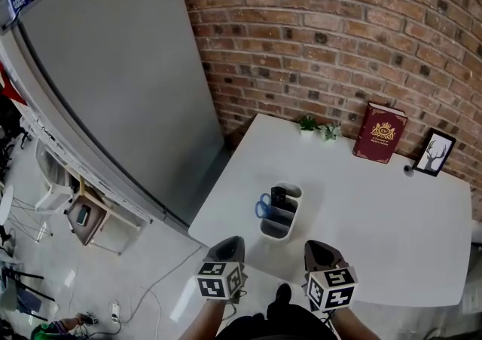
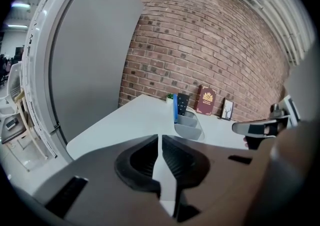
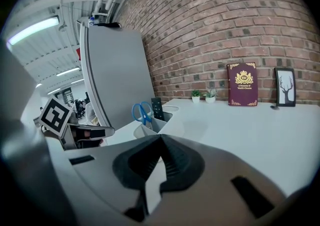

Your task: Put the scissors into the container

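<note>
Both tongs are pinched shut with nothing in them. Your left gripper (image 2: 160, 156) shows only a sliver of gap between the pads, and your right gripper (image 3: 159, 162) has its tips touching. In the head view they hang side by side at the 6 o'clock edge of the table (image 1: 392, 218), clear of everything.

The scissors (image 1: 263, 206) are already in the container (image 1: 276, 233), at 12 o'clock from your grippers. Their blue handles stand up on its 9 o'clock side. A black item (image 1: 278, 197) stands at its 12 o'clock end.

My read: the placing step is done and there's nothing left to carry. The next move only needs you to stay clear of the container so it doesn't tip. To seat the scissors deeper, you'd have to open one gripper and come down on the handles from above.

The book (image 1: 379, 132), picture frame (image 1: 435, 153) and plants (image 1: 307, 124) sit at 12 to 2 o'clock along the brick wall (image 1: 339, 22), well apart and no concern.
</note>
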`<state>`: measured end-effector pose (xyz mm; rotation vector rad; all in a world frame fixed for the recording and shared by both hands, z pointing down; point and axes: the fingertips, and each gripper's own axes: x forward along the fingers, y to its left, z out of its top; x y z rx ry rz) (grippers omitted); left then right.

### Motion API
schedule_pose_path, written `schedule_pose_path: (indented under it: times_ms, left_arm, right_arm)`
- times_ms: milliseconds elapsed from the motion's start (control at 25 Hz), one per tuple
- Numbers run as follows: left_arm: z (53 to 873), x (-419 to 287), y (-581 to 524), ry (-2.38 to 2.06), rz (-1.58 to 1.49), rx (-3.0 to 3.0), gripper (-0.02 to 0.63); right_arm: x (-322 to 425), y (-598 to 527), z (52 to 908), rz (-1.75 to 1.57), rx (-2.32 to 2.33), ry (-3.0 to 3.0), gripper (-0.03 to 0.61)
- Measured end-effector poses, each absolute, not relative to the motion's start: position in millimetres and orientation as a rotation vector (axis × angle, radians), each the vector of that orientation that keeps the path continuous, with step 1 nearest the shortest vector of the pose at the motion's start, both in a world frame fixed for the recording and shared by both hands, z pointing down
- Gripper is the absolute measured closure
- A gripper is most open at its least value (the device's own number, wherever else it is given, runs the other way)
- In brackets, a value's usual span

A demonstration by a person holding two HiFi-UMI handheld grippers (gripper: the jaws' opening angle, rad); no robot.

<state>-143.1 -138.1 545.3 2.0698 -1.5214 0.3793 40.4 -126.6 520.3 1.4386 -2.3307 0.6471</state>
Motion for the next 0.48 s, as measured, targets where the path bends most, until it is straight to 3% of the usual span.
schedule_pose_path:
  times_ms: [480]
  left_arm:
    - [541.8,-144.2,-139.5,-1.509,0.365,2.076,0.583]
  right_arm:
    - [36.5,-124.4,519.4,0.643,1.429,-2.334,0.578]
